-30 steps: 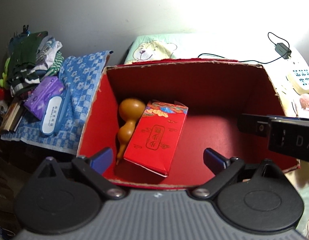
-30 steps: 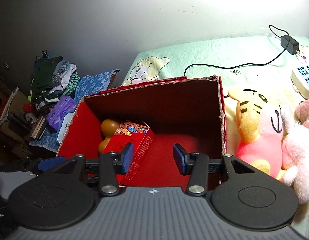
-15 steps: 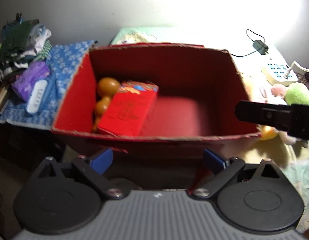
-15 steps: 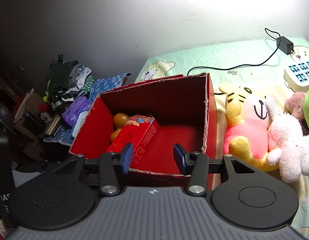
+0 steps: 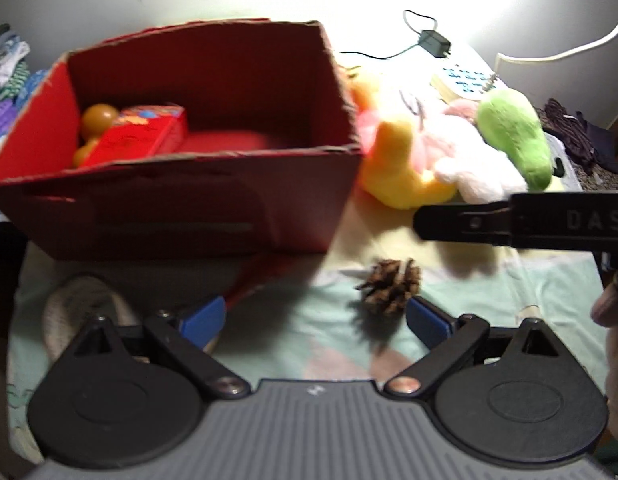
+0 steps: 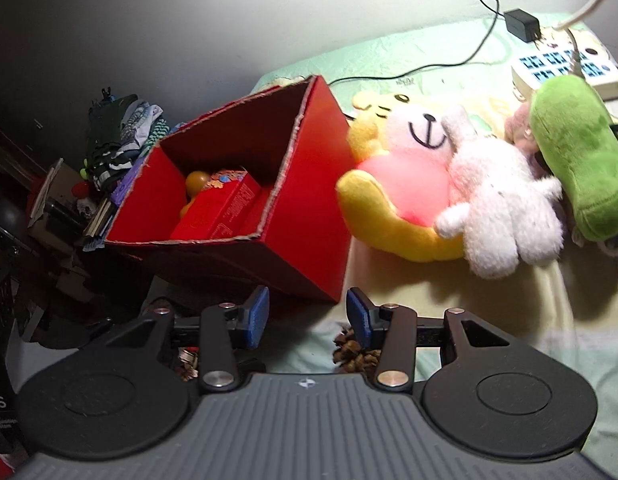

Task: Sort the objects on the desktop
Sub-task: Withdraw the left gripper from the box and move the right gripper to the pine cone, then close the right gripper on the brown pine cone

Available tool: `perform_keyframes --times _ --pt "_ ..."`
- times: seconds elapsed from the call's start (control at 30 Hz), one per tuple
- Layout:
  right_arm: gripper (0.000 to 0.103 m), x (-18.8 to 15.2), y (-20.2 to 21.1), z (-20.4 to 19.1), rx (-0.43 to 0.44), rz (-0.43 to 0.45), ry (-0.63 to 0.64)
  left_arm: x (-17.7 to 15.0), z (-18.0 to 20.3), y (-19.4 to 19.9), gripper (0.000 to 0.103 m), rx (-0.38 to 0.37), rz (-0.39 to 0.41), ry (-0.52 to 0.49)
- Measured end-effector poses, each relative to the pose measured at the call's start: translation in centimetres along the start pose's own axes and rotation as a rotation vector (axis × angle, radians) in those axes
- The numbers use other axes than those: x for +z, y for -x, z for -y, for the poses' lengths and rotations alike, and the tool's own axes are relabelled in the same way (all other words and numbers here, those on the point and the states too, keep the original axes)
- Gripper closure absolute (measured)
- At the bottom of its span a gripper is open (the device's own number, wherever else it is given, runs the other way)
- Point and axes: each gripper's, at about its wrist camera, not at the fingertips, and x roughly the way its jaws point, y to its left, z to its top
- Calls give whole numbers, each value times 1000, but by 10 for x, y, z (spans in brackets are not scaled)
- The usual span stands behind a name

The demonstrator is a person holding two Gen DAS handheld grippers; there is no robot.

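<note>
While both grippers hang empty, left gripper wide, right gripper half-spread, I note the brown scaly pine cone lower centre, beside the right blue pad. Risk: red cardboard box close behind; a careless closure could nudge the cone away.

A plain pale wall rises behind the bed, washed by strong light from the upper right and falling to shadow on the left. The bed's mint-green printed sheet covers its surface. Beyond the bed's left edge, a dim pile of folded clothes and clutter stands in darkness.
</note>
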Motion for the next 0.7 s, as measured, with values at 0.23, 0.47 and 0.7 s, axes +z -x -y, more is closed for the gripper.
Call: perform_keyframes --times 0.23,0.47,0.7 --pt "57 -13 -6 36 10 -48 -114 -5 21 -34 5 35 -6 -6" --pt "57 -12 -17 46 31 -93 -145 -6 31 -52 5 37 -37 1" --pt "57 -6 -28 53 46 -130 -158 -3 27 -63 7 43 -66 27"
